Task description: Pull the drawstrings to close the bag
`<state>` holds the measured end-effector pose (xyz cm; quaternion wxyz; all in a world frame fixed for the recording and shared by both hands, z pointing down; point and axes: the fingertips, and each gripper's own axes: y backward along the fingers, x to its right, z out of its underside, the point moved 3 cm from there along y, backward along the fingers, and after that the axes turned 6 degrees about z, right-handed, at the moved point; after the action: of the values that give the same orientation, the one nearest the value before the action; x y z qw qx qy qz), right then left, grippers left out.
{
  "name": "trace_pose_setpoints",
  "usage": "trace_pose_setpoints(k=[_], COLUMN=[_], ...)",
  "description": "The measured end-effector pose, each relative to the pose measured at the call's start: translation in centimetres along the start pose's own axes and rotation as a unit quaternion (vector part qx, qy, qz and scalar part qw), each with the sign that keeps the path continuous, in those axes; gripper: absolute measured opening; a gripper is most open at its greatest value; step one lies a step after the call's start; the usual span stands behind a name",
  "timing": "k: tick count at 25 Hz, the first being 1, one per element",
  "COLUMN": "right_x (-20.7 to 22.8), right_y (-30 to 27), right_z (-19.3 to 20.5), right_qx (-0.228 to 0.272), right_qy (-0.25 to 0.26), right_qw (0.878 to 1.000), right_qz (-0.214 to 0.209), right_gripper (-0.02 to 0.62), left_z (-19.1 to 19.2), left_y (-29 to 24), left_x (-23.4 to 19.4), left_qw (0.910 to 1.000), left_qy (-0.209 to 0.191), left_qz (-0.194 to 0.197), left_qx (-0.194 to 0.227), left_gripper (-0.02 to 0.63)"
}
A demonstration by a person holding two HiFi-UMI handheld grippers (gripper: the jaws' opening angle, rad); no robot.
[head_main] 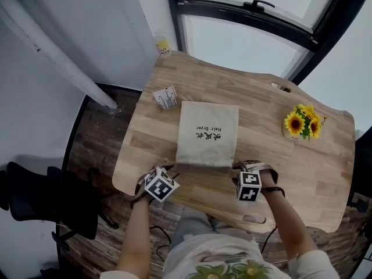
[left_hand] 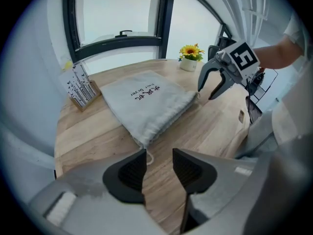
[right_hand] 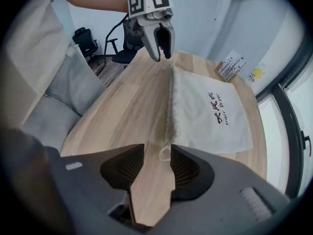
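On a wooden table [head_main: 261, 115], left gripper [left_hand: 160, 153] and right gripper [right_hand: 157, 148] (both open, empty) straddle the drawstring loops [right_hand: 165, 153] at opposite ends of the near hem of the bag [head_main: 207, 132].

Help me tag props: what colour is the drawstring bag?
The bag is off-white with dark lettering, shown best in the right gripper view.

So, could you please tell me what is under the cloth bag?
The cloth bag lies flat on the wooden table; drawstring loops stick out at its near corners. Whatever might lie beneath or inside it is covered by the cloth.
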<state>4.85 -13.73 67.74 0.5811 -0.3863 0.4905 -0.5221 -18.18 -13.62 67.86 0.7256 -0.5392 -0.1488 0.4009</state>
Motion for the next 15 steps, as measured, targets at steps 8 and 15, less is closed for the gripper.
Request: trace_pose_setpoints(k=[8,15], right_x=[-0.2,0.3], right_y=[-1.9,-2.3], right_z=[1.7,1.2], right_qx=[-0.049,-0.030], right_qy=[-0.011,-0.039], right_qw=[0.997,0.997], right_qz=[-0.054,-0.061], right_gripper=[0.175,0.173], left_z=[0.9,1.8], left_y=[-2.2,-2.9], left_x=[-0.8,-1.5], left_qw=[0.9981,0.9967], left_qy=[-0.023,-0.015], left_qz=[0.036,0.056], left_qx=[-0.044,-0.057], left_gripper=[0.181,0.181])
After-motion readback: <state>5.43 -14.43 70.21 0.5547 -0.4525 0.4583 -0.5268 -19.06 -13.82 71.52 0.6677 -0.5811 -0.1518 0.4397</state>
